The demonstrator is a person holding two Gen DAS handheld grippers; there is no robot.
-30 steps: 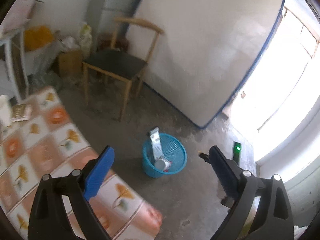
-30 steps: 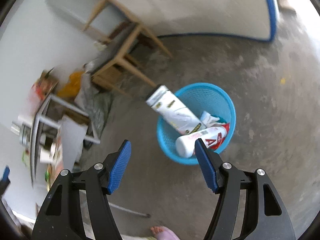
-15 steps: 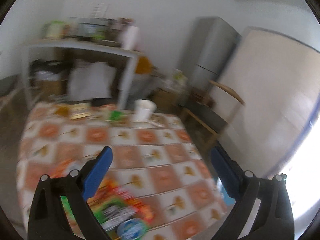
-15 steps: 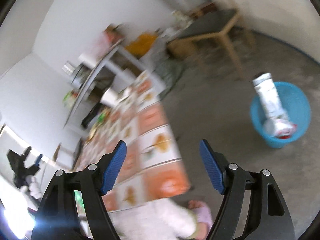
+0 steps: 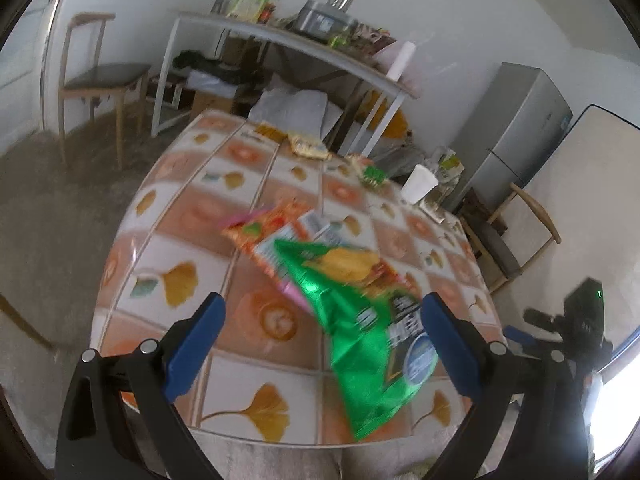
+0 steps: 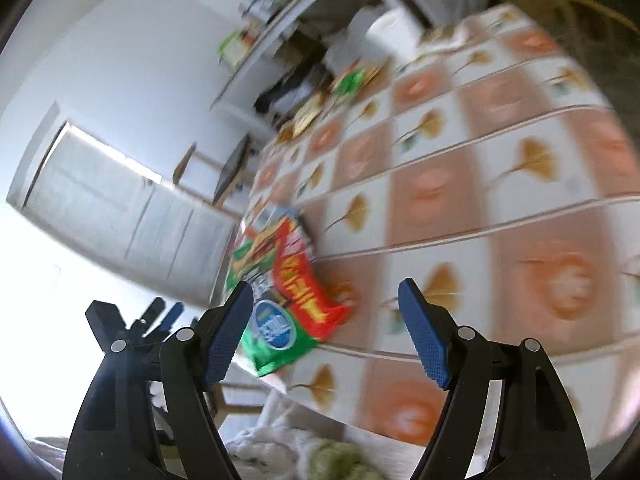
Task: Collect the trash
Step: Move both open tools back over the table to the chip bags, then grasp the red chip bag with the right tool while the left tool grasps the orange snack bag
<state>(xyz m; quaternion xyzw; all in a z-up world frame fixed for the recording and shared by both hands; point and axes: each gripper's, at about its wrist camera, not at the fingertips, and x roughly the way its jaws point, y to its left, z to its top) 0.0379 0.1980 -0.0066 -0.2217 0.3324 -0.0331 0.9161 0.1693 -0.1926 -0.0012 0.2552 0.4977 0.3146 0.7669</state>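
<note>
A table (image 5: 168,280) covered in a checked cloth of orange squares and yellow ginkgo leaves fills the middle of the room. Behind it stands a grey metal shelf unit (image 5: 280,40) crowded with boxes and tins, a silver refrigerator (image 5: 516,128) to its right, and a wooden chair (image 5: 100,76) by the left wall.

On the near part of the table lie two snack wrappers, overlapping. A crinkled green bag (image 5: 360,340) lies on top, one end reaching the table's front edge. Under it is an orange-red bag (image 5: 276,236), pointing toward the middle of the table. Both are blurred, so their print cannot be read. Farther back sit a white paper cup (image 5: 418,184) and a few smaller flat packets (image 5: 308,146).

The left gripper (image 5: 320,332) hovers over the green bag with its blue-padded jaws spread wide; the bag shows between them, but the pads press on nothing. The right gripper (image 6: 326,316) comes in from the table's side. Its jaws have just been opening and stand wide, with bare cloth between them and the wrappers just beside its left finger (image 6: 228,336).
</note>
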